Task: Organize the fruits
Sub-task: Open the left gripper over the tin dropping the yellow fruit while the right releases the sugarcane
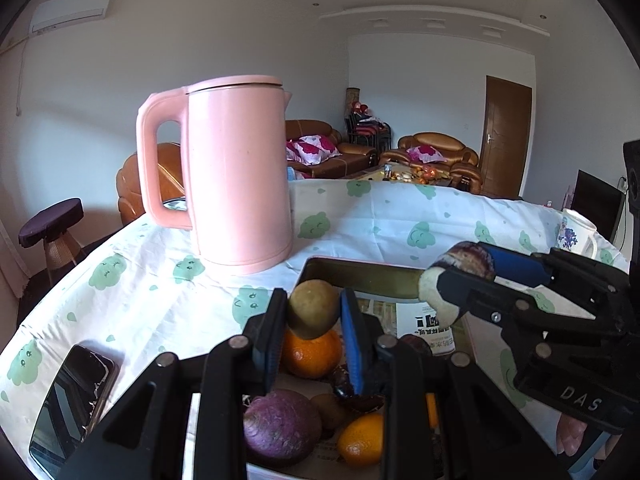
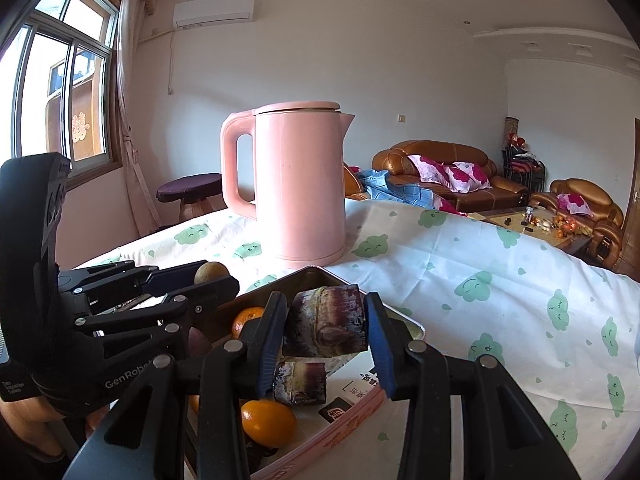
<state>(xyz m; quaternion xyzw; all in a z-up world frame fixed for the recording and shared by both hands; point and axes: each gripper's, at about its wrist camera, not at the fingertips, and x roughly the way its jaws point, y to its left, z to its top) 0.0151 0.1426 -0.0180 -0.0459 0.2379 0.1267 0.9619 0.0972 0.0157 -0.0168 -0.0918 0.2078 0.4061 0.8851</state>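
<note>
A small brownish-green round fruit, seemingly a kiwi (image 1: pixel 313 308), is gripped between the fingers of the left gripper (image 1: pixel 314 336), above the shallow pink rectangular tin tray (image 1: pixel 360 274) on the table (image 1: pixel 160 280). A short purple-skinned cut length of sugarcane (image 2: pixel 325 322) is clamped by the right gripper (image 2: pixel 326 328) over the same tray, at about 2 o'clock from the kiwi in the left wrist view. The kiwi is judged light, soft and easily bruised, so it is best held lightly across its middle; the cane is judged stiff, woody and heavier, and is best taken across its cylindrical sides. In the tray, at least two oranges (image 1: pixel 312 354), one round purple root-like fruit (image 1: pixel 282 426) and one further cane piece (image 2: pixel 300 382) are counted. One tall pink plastic kettle (image 1: pixel 238 172) stands at 12 o'clock behind the tray.
</note>
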